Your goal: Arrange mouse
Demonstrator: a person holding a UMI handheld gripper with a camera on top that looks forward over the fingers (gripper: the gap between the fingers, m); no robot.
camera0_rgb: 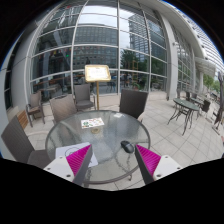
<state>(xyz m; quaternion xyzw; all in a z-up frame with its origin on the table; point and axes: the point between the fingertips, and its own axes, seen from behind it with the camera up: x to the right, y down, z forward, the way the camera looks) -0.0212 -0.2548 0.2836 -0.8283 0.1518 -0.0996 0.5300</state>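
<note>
While its 2 fingers stand well apart with nothing between them, the gripper [112,160] hangs above the near rim of a round glass table [100,135]. Each finger carries a magenta pad [80,157] on its inner face, and both pads are bare. Just ahead of the fingers, nearer the right one, a small dark mouse [127,147] lies on the glass close to the table's near edge, clear of both fingertips. Farther across the tabletop, towards its far side, lies a white printed sheet [92,123]. Dark chairs [132,103] ring the table, with at least 3 at its far side. Beyond them stands a lectern-like sign board [97,73] in front of a tall glass-fronted building [95,35]. Off to the right, on the paved terrace, a second table set [186,105] stands well apart.
</note>
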